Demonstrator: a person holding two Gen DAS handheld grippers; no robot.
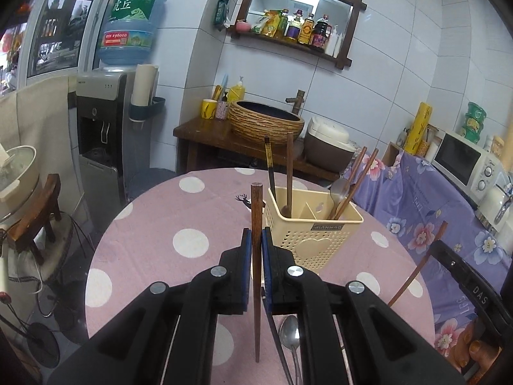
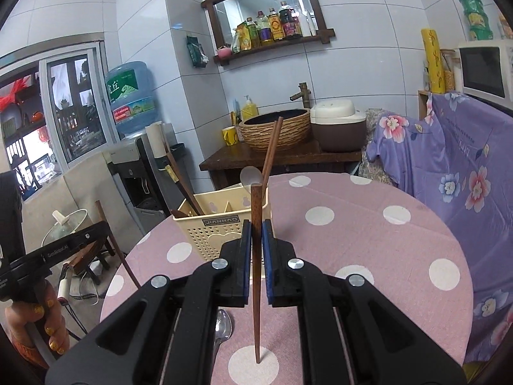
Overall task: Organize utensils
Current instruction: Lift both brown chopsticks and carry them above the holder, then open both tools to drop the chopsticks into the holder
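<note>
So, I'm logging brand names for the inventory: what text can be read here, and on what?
"JIANHAO": plate on the cream utensil basket.
"虎丘": green label of the blue water jug.
"DAS": black handle of the right tool, seen from the left wrist.
Sauce bottles on the shelf: labels too small to read.

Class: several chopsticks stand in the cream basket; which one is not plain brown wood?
The black chopstick with the gold band; the others beside it are plain brown wood.
</note>
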